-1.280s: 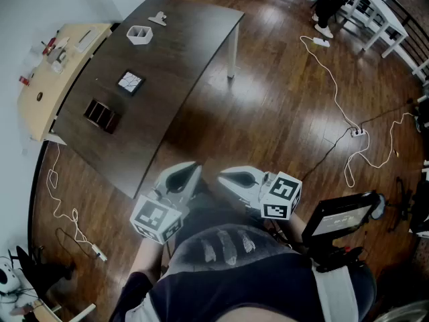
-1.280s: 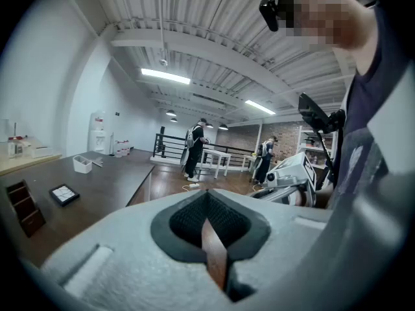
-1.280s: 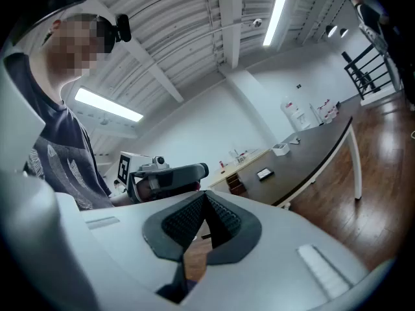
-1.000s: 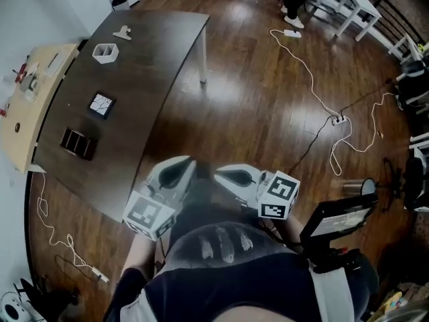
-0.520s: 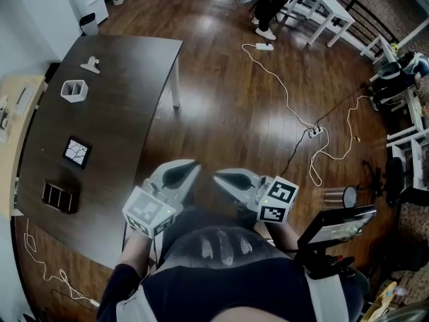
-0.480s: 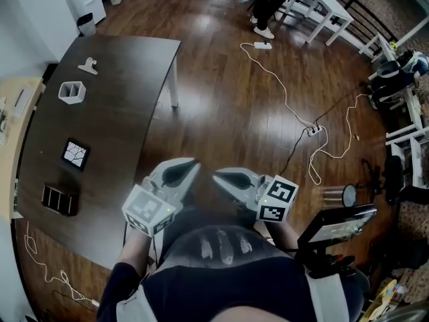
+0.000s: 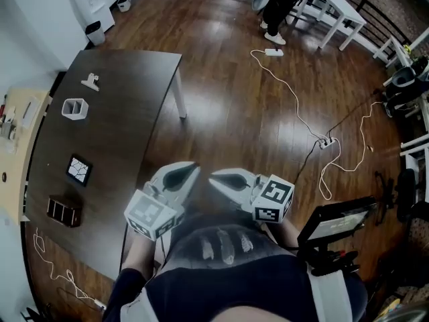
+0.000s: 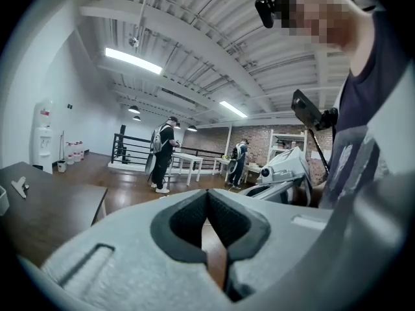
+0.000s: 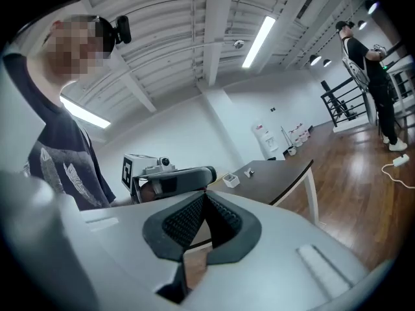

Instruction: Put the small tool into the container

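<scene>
The small tool, a metal binder clip (image 7: 90, 81), lies at the far end of the dark table (image 7: 127, 113). The white container (image 7: 75, 108) stands just nearer on that table. Both grippers are held close to the person's chest, well away from the table, tips pointing at each other. My left gripper (image 7: 194, 169) is shut with nothing between its jaws (image 8: 209, 194). My right gripper (image 7: 213, 178) is also shut and empty (image 9: 204, 195). The right gripper view shows the container (image 9: 231, 180) and the clip (image 9: 249, 172) on the table behind the left gripper.
A square tile (image 7: 79, 170) and a dark slotted box (image 7: 64, 210) sit on the table's near part. A beige side table (image 7: 17, 139) stands left of it. Cables and a power strip (image 7: 326, 141) cross the wooden floor. A screen (image 7: 335, 221) stands at my right.
The head view has swung, so the table sits slightly differently in the picture. Both grippers stay shut in front of the chest, in the same pose.
</scene>
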A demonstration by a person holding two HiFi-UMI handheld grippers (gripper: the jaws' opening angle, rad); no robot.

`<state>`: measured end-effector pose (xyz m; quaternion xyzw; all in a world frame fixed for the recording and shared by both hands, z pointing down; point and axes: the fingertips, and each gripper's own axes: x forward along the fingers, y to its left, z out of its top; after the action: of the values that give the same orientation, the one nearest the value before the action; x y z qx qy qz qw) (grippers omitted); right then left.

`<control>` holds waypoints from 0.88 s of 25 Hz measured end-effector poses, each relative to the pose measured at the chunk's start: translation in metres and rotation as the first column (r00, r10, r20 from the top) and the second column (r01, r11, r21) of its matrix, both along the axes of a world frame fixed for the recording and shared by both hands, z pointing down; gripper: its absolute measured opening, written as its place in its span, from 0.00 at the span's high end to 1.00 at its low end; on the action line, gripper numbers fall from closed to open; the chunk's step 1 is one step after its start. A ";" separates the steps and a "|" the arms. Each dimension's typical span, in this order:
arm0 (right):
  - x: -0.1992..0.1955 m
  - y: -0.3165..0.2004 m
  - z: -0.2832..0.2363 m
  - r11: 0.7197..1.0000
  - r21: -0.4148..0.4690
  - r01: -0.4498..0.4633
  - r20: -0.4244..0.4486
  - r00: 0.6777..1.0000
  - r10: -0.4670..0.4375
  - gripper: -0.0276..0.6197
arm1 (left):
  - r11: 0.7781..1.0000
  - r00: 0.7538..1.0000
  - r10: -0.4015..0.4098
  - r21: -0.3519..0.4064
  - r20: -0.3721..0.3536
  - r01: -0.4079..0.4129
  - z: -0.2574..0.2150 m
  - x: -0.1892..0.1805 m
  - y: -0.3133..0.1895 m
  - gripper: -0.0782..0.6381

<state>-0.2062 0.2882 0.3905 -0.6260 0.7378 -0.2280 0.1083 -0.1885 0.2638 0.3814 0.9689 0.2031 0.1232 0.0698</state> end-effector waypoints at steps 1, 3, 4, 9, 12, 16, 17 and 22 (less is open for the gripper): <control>0.012 0.006 0.000 1.000 0.005 0.014 -0.009 1.000 -0.014 0.96 | 1.000 1.000 -0.017 0.018 0.008 0.017 0.002 0.012 0.005 0.89; 0.039 0.022 0.000 0.999 0.015 0.033 -0.005 0.999 -0.033 0.96 | 0.998 0.999 -0.023 0.065 0.033 0.021 0.007 0.034 0.022 0.89; 0.052 0.032 0.001 0.999 0.018 0.044 0.005 0.999 -0.044 0.96 | 0.996 0.999 -0.017 0.088 0.044 0.013 0.008 0.045 0.033 0.89; 0.101 0.079 0.017 0.995 0.010 0.103 0.064 0.993 -0.103 0.96 | 0.989 0.995 -0.067 0.139 0.075 0.056 0.009 0.097 0.072 0.89; 0.117 0.097 0.024 0.990 0.013 0.139 0.094 0.986 -0.140 0.96 | 0.984 0.992 -0.098 0.158 0.086 0.083 0.008 0.118 0.087 0.89; 0.146 0.108 0.027 0.989 0.015 0.148 0.116 0.982 -0.149 0.96 | 0.981 0.986 -0.106 0.174 0.130 0.083 0.015 0.135 0.099 0.89; 0.151 0.108 0.027 0.989 0.018 0.145 0.114 0.983 -0.146 0.96 | 0.980 0.985 -0.105 0.181 0.139 0.079 0.017 0.136 0.099 0.89; 0.170 0.098 0.029 0.990 0.002 0.138 0.098 0.986 -0.138 0.96 | 0.970 0.979 -0.161 0.200 0.121 0.135 0.018 0.145 0.072 0.89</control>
<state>-0.0363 0.3862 0.4196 -0.5616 0.7727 -0.2672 0.1271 -0.0432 0.3358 0.3989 0.9728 0.1120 0.2026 -0.0007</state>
